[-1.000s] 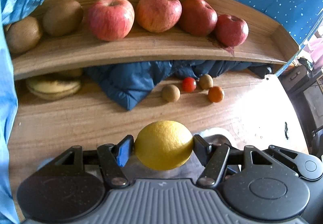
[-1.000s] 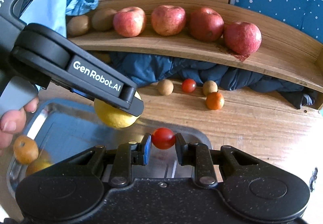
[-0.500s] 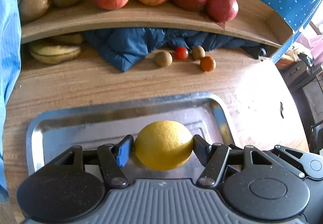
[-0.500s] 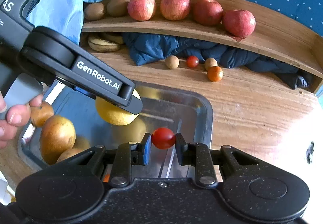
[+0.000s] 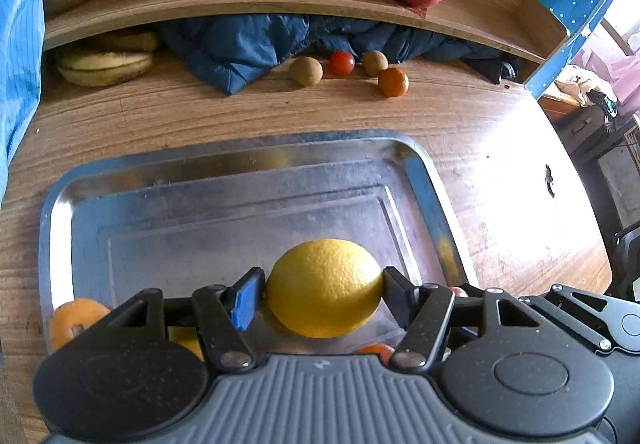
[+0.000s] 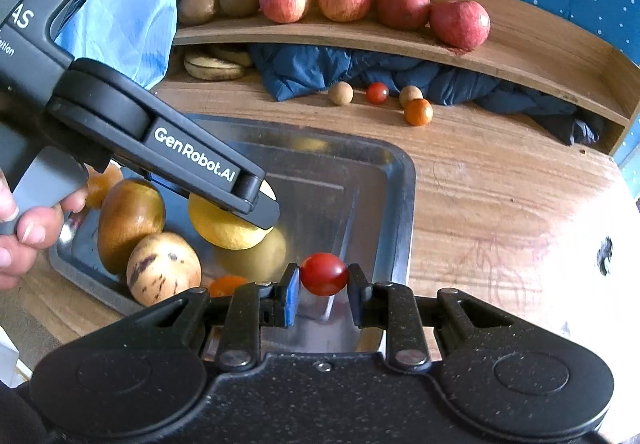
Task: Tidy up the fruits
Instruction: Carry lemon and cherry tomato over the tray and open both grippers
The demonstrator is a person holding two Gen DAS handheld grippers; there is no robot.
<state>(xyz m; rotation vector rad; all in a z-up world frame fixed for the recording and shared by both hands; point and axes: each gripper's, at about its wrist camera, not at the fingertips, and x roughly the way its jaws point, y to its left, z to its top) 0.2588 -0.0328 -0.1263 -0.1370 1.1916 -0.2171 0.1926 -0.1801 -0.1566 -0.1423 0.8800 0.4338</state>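
Left gripper (image 5: 324, 286) grasps lemon (image 5: 324, 286), right gripper (image 6: 323, 280) grasps tomato (image 6: 323, 274), both above tray (image 5: 420, 164); next, lower and release, probably toward 12 o'clock

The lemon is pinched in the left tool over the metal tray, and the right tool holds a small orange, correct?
Not quite. The left tool does pinch the lemon over the metal tray, but the right tool holds a small red tomato, not an orange. The right wrist view shows it between the fingers.
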